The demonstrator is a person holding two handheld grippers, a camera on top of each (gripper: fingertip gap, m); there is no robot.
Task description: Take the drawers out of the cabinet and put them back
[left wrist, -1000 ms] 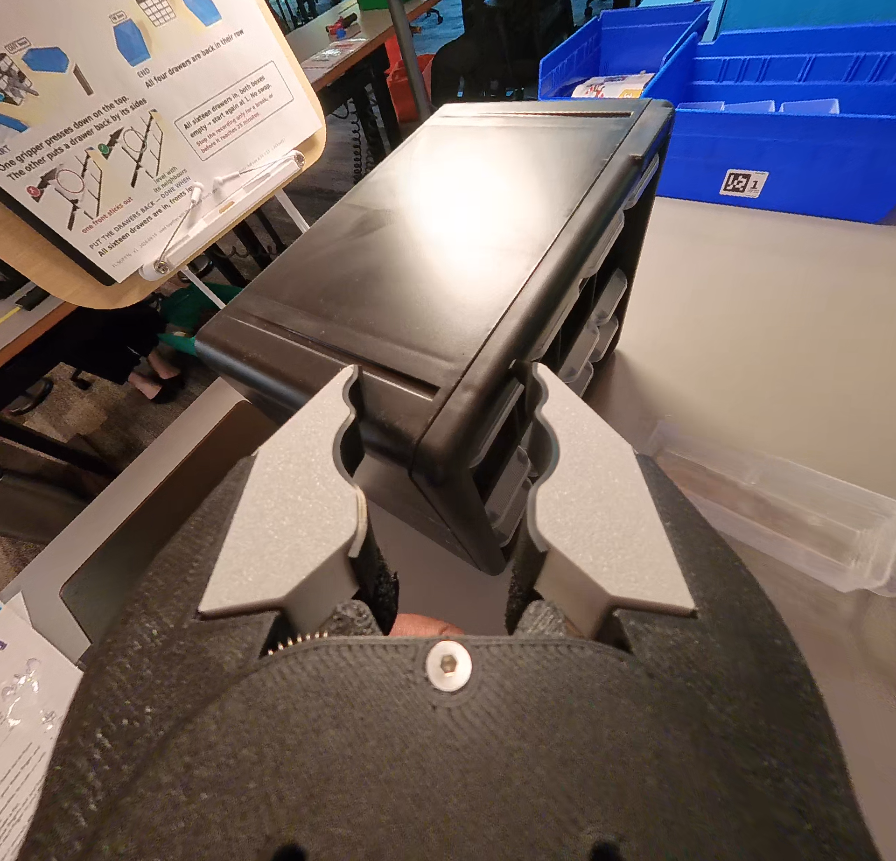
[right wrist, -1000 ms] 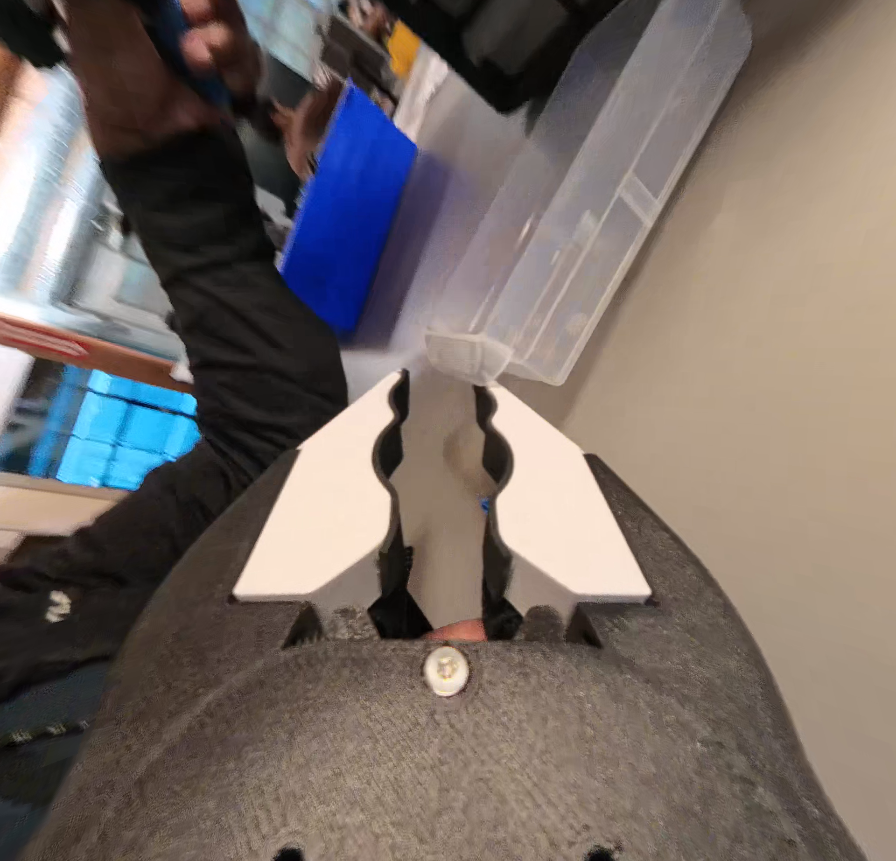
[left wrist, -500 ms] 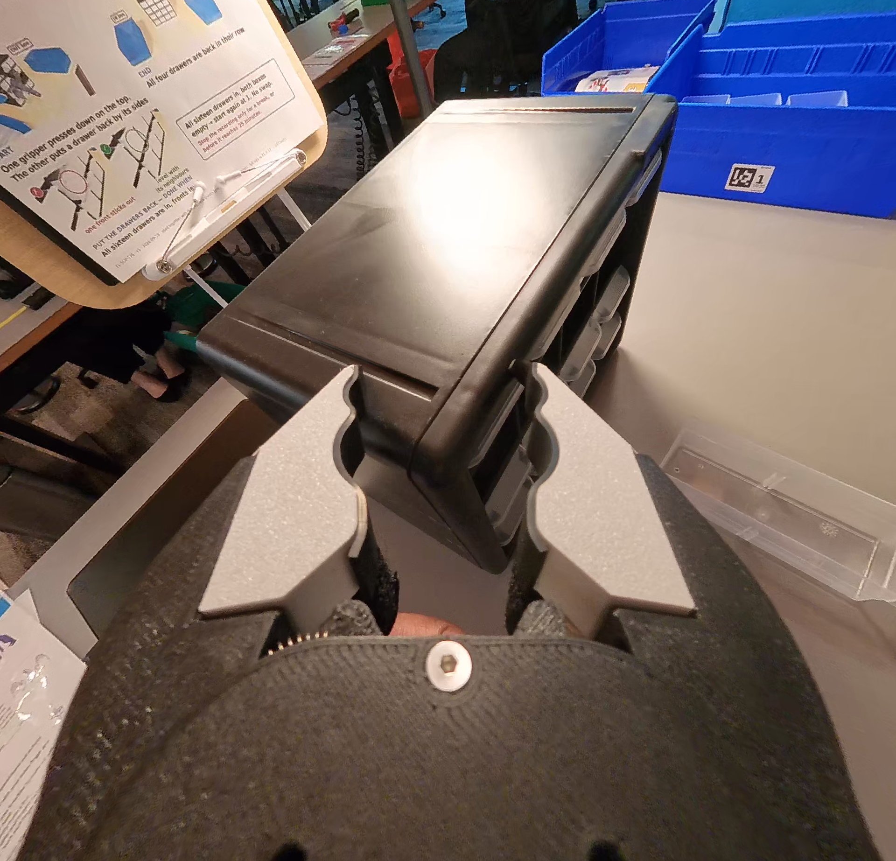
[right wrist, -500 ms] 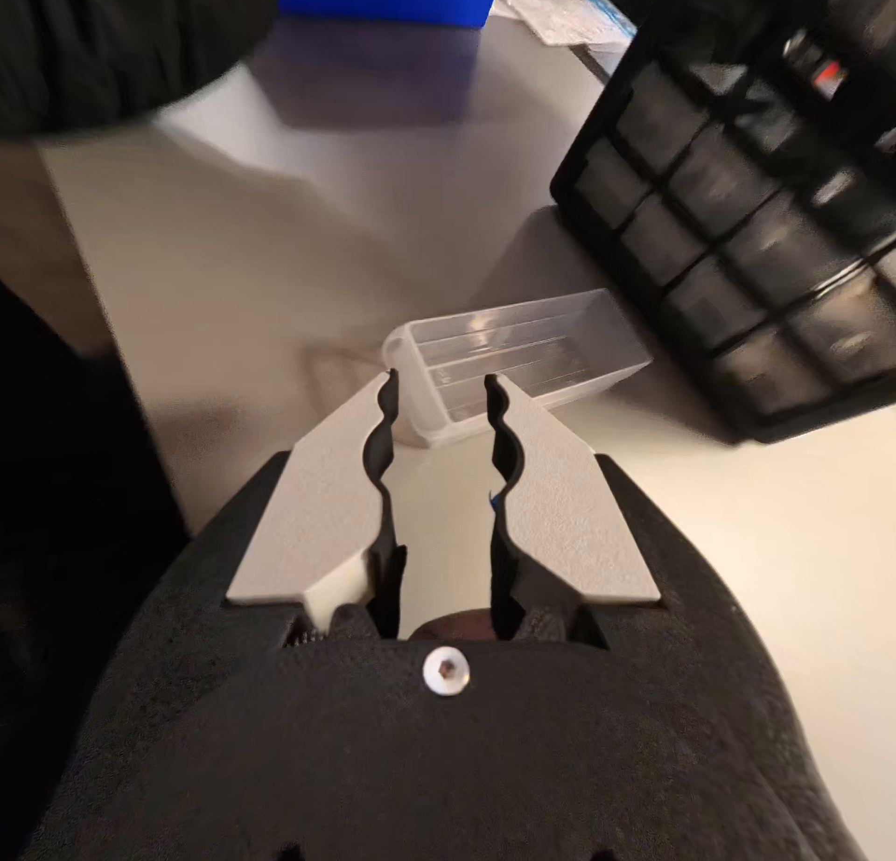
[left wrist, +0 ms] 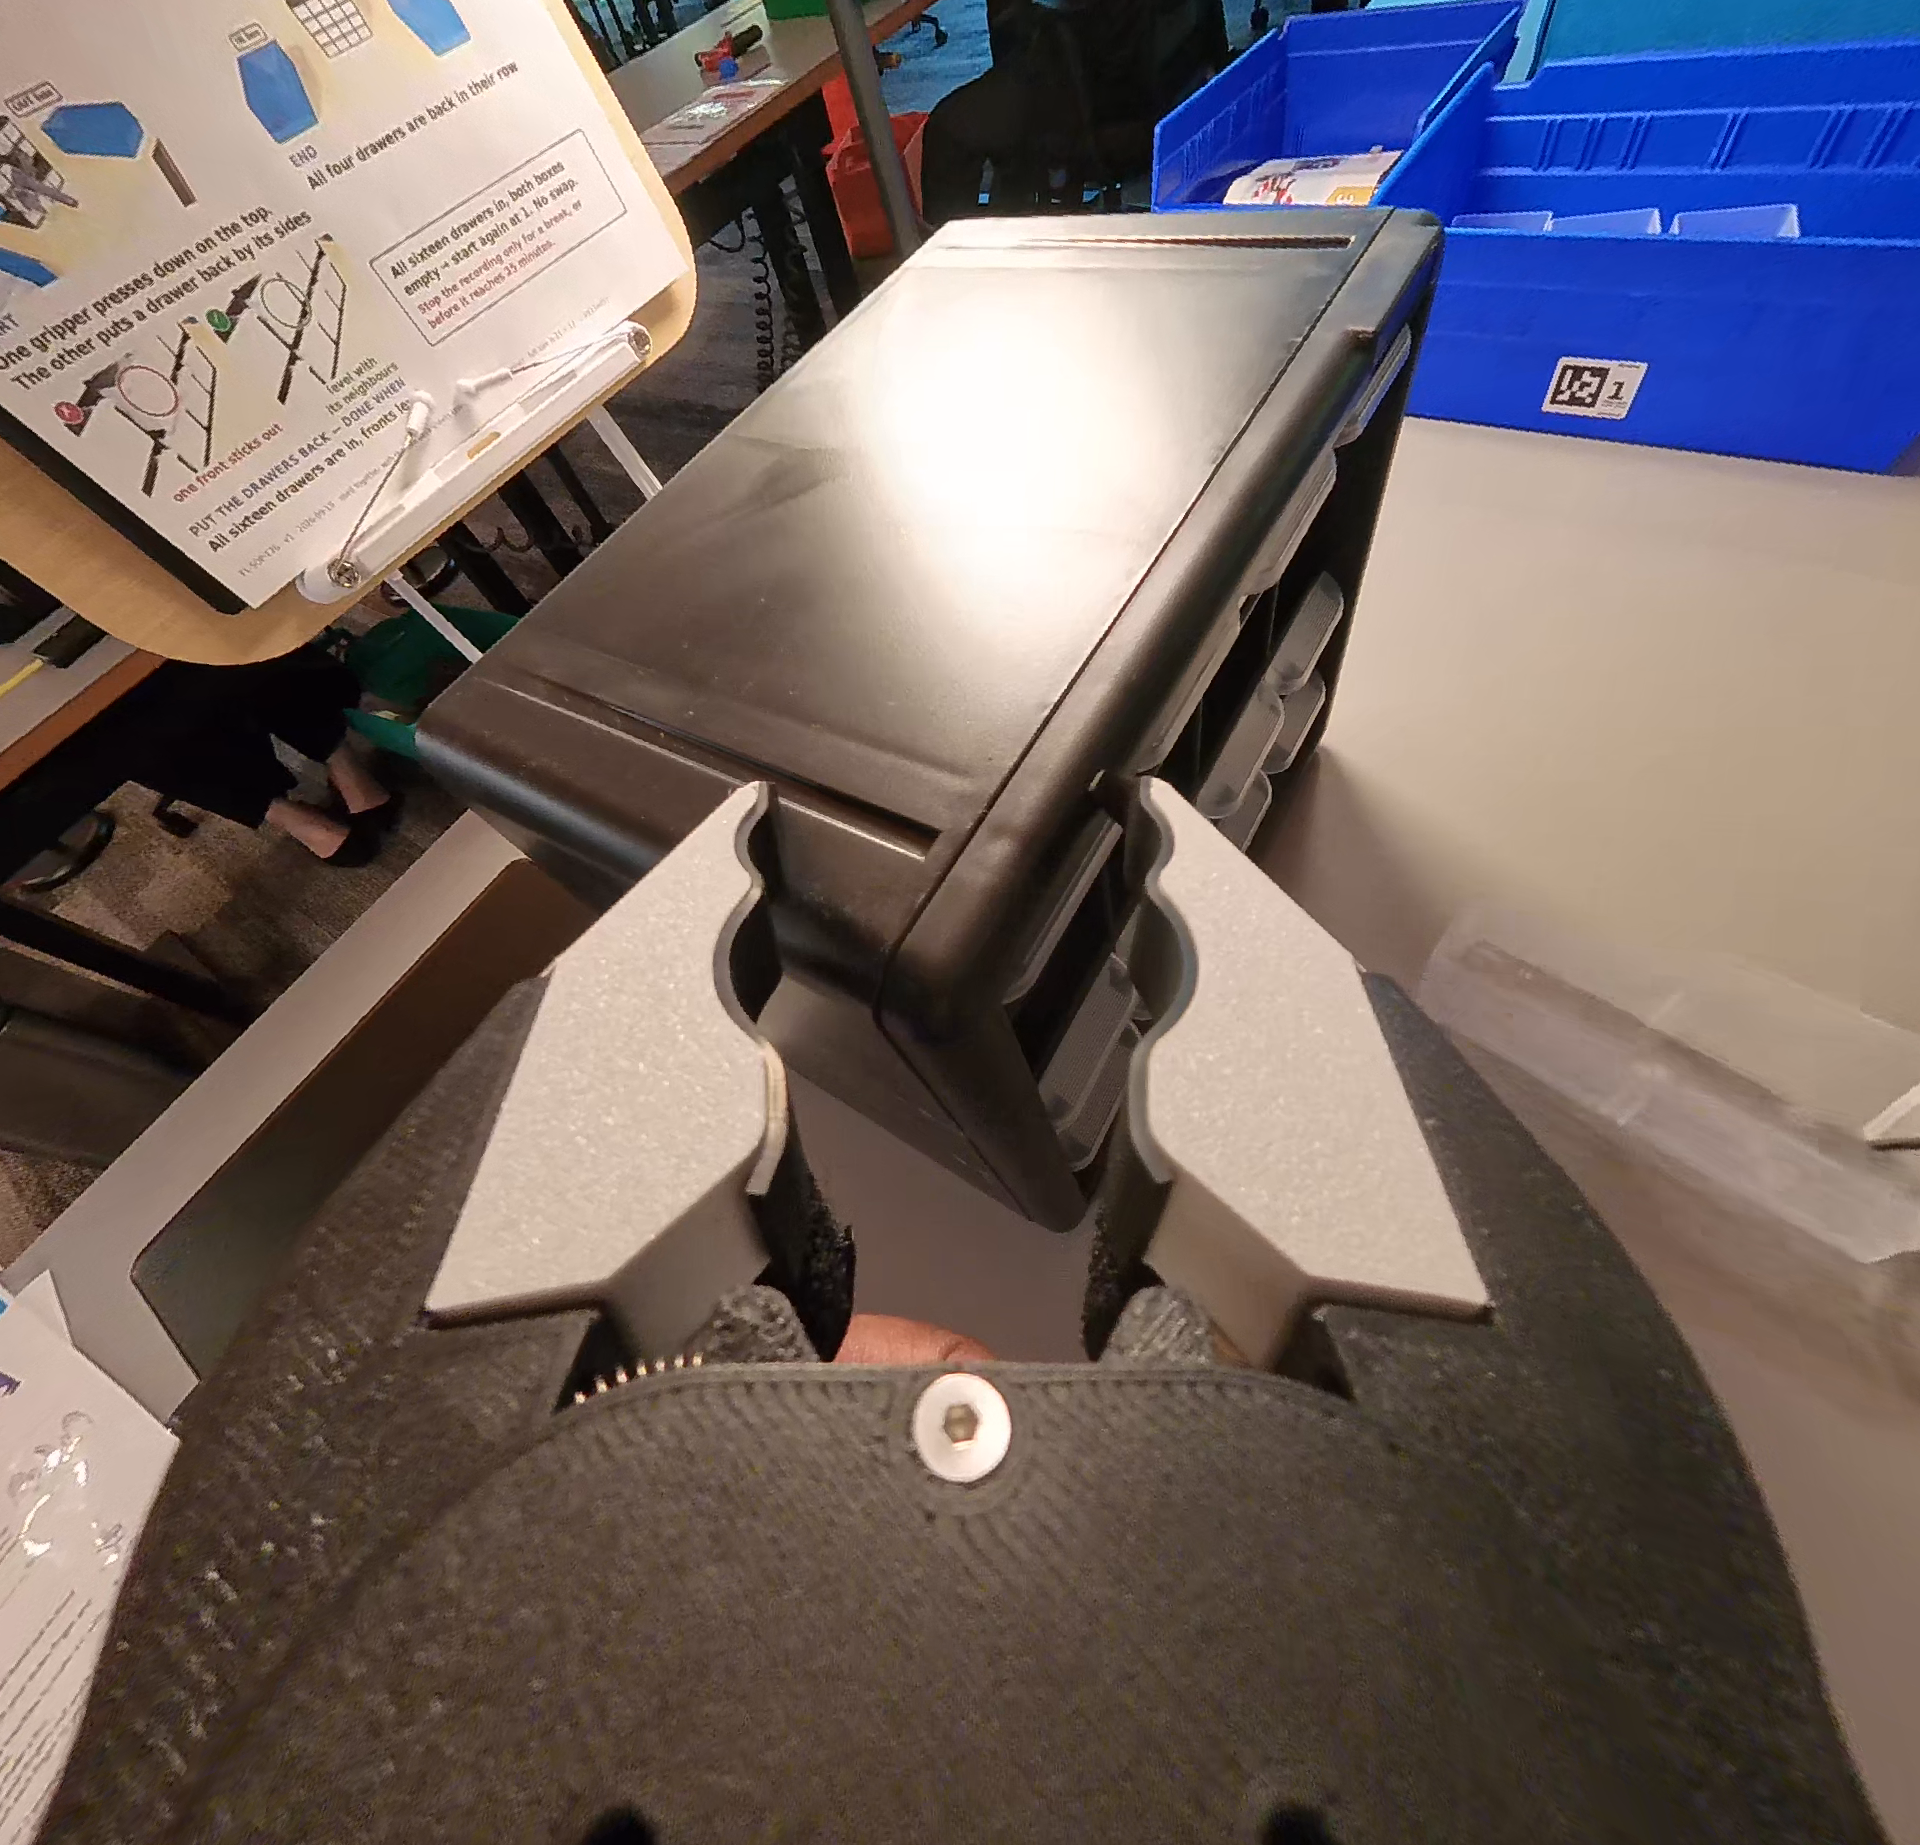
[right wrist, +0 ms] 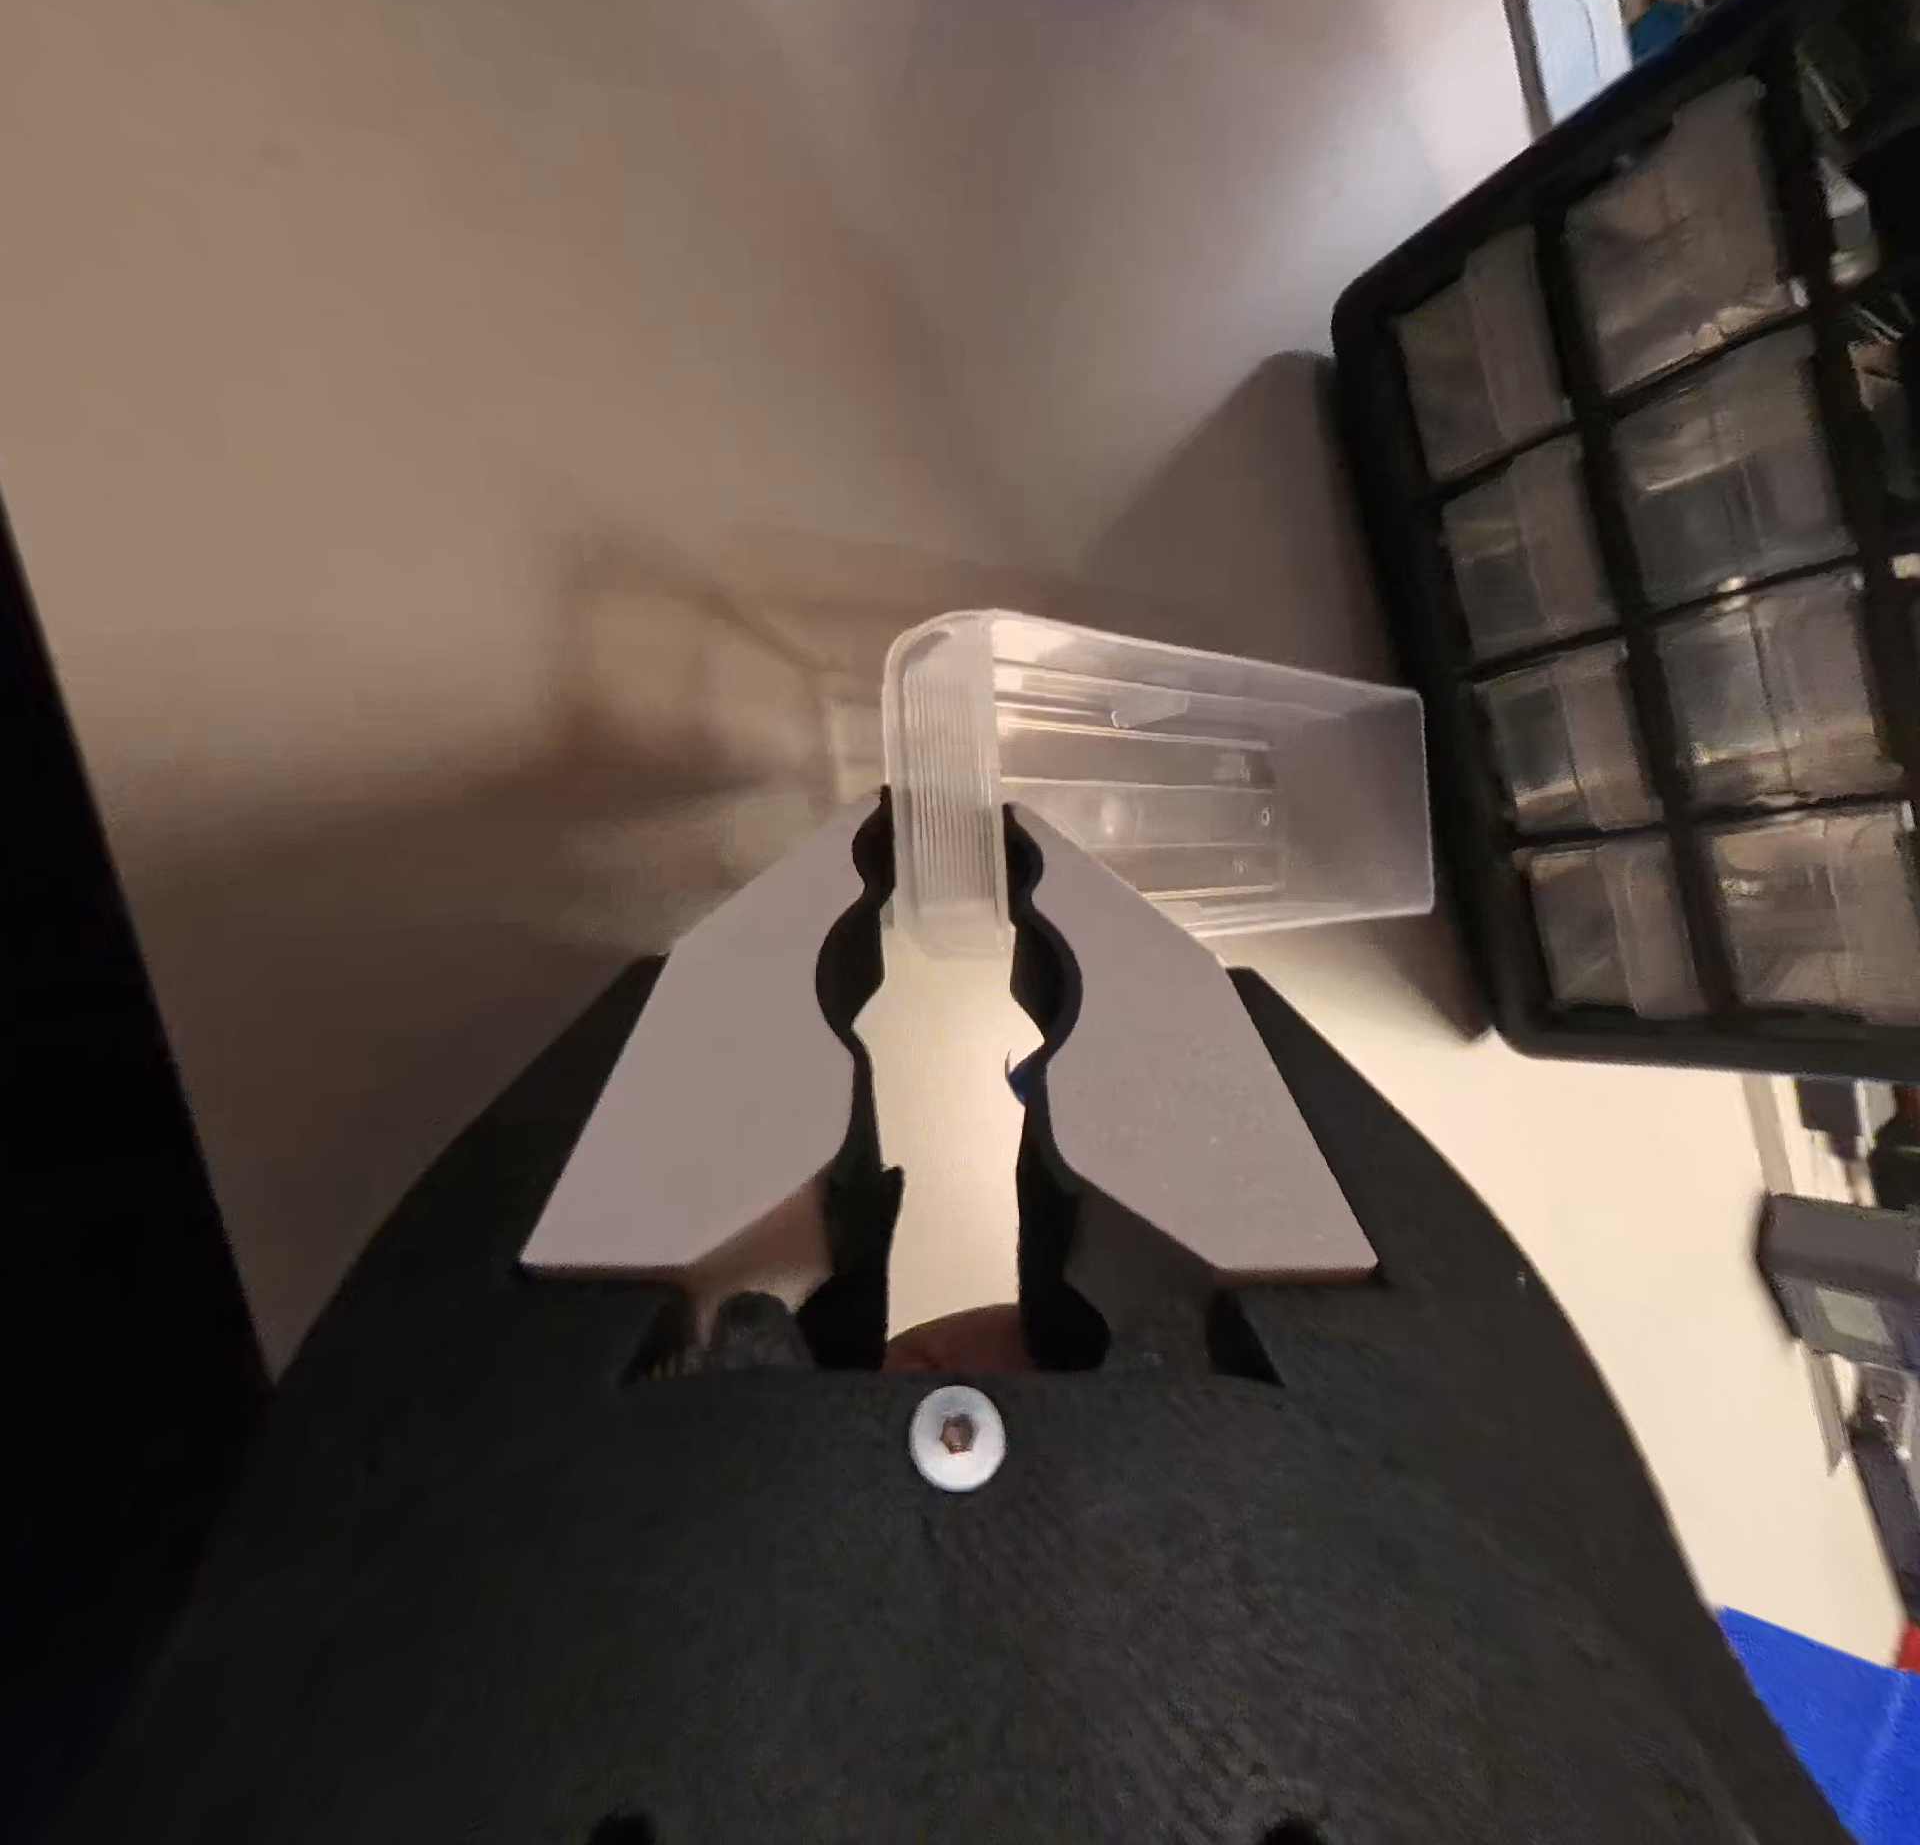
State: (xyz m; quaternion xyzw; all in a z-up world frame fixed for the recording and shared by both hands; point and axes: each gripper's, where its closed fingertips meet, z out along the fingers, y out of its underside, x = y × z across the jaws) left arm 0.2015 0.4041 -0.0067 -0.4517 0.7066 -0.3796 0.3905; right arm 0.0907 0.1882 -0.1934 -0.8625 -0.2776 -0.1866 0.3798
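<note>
One drawer out, right tongs clamped on its front grip.

One clear drawer (right wrist: 1195, 798) lies on the tan table (right wrist: 520, 341), just beside the front of the one black cabinet (right wrist: 1662, 600); eight filled cabinet slots are in frame in the right wrist view, the rest are cut off. Right tongs (right wrist: 948, 839): narrow gap, both pads pressed on the ribbed front grip of the drawer. Left tongs (left wrist: 951, 808): wide open, fingers straddling the cabinet's (left wrist: 987, 507) near top corner, left finger (left wrist: 644, 1016) against the top; I can't tell whether the right finger touches. Behind it: two blue bins (left wrist: 1714, 237), one instruction board (left wrist: 312, 237) to the left.
</note>
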